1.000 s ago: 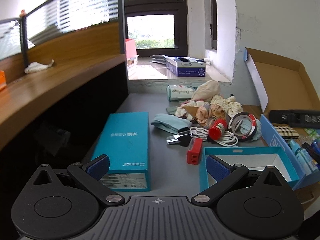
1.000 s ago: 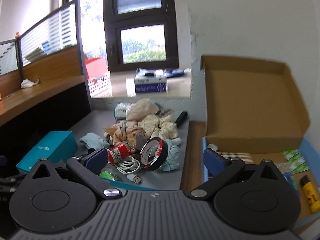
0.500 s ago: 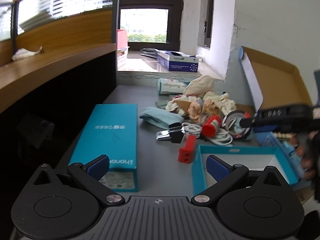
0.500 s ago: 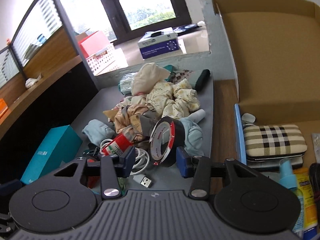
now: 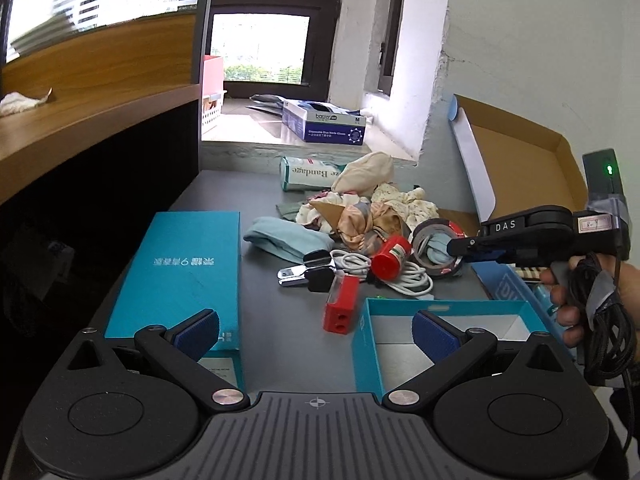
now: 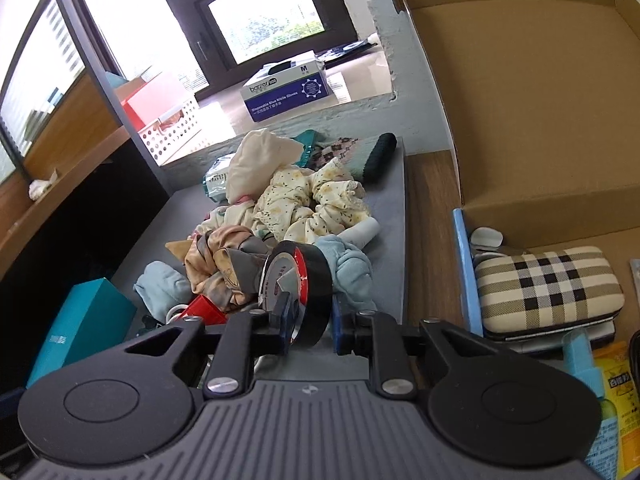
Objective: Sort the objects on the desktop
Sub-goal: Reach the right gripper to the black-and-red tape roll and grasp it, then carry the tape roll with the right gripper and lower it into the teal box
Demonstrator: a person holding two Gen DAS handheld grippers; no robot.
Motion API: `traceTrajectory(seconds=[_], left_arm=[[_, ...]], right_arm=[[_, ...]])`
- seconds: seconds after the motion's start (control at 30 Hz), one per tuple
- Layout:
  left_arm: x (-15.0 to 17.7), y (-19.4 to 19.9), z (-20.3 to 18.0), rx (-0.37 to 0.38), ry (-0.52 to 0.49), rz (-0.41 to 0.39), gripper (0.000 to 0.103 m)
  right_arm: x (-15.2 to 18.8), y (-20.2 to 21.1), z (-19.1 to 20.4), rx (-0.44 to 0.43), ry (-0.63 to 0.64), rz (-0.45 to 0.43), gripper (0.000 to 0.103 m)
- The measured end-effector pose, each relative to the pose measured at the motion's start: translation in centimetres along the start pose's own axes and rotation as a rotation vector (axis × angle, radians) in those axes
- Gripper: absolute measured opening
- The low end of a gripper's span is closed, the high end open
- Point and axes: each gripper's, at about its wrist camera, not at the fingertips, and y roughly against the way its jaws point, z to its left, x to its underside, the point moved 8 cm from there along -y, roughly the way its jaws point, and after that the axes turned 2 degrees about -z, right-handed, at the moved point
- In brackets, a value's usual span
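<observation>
A roll of black tape with red inner print point(image 6: 298, 290) stands on edge on the grey desk, and my right gripper point(image 6: 310, 326) is closed around its lower part, pads on both sides. In the left wrist view the same gripper point(image 5: 460, 246) meets the tape roll point(image 5: 434, 250) from the right. My left gripper point(image 5: 316, 330) is open and empty above the desk, between a teal phone box point(image 5: 188, 268) and an open teal box tray point(image 5: 448, 336). A red sharpener point(image 5: 342, 304), a red cylinder point(image 5: 390, 258) and a white cable point(image 5: 408, 280) lie beyond it.
A heap of cloths and socks point(image 6: 304, 200) covers the desk's middle. An open cardboard box point(image 6: 540, 120) at right holds a plaid case point(image 6: 548, 290) and packets. A bandage pack point(image 5: 308, 174), nail clippers point(image 5: 294, 274) and a glove box on the sill point(image 6: 286, 90) are behind.
My right gripper moved forward and down to the tape roll and closed its jaws onto it. My left gripper stayed open and shifted only slightly.
</observation>
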Motion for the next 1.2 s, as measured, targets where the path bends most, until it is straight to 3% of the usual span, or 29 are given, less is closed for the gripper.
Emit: traceTrajectory(seconds=[0.43, 0.63, 0.77, 1.2], left_arm=[[-0.2, 1.8, -0.3, 0.015, 0.012, -0.007, 0.103], [-0.2, 2.8, -0.2, 0.013, 0.009, -0.014, 0.103], [-0.5, 3.5, 0.0, 0.018, 0.018, -0.033, 0.103], [-0.3, 5.7, 1.1, 0.008, 0.034, -0.053, 0.103]], right_arm=[[-0.8, 0.4, -1.0, -0.034, -0.06, -0.008, 0.017], [-0.3, 0.1, -0.4, 0.07, 0.072, 0.019, 0.021], [0.2, -0.7, -0.6, 0.108, 0.078, 0.085, 0.026], [-0.6, 1.1, 1.7, 0.148, 0.159, 0.035, 0.02]])
